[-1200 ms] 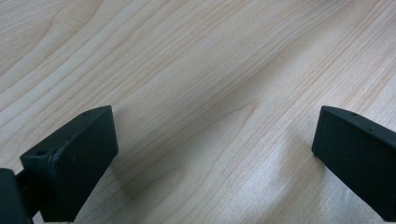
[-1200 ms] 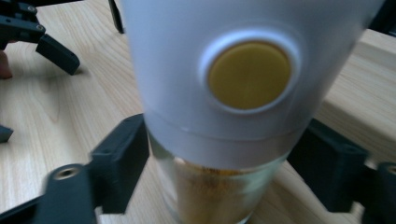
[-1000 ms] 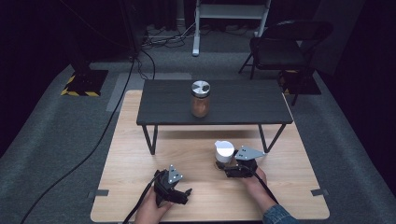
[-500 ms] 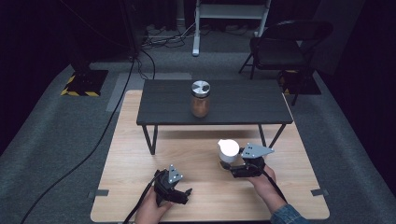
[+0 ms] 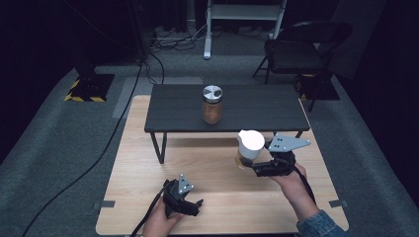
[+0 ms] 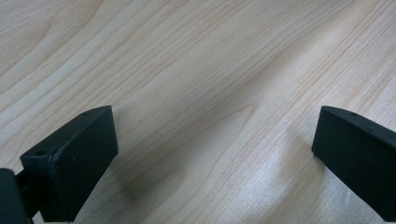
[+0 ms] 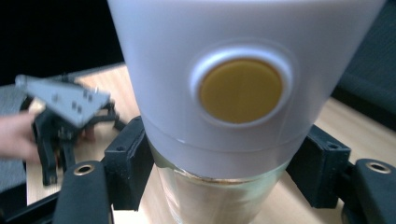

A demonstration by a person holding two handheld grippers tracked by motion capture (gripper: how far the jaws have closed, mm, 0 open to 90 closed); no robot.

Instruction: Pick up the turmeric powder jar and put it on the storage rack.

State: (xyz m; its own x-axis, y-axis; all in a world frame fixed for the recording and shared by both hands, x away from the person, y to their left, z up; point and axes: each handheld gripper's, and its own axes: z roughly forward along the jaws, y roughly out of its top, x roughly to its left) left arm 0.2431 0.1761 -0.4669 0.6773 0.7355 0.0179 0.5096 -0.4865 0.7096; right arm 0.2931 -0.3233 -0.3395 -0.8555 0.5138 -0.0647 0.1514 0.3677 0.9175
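White-lidded jar [image 5: 248, 148] sits clamped in the right tool [image 5: 257, 167], held above the wooden desk [image 5: 212, 168] just before the dark shelf [image 5: 257, 106]. To do this lift well, keep it upright and clear the shelf edge near the other jar [image 5: 211, 104]. The left tool [image 5: 188, 205] rests wide, holding nothing.

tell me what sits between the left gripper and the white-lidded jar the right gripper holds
Nothing: in the high view, just bare wooden tabletop lies between the left gripper and the white-lidded jar gripped by the right gripper.
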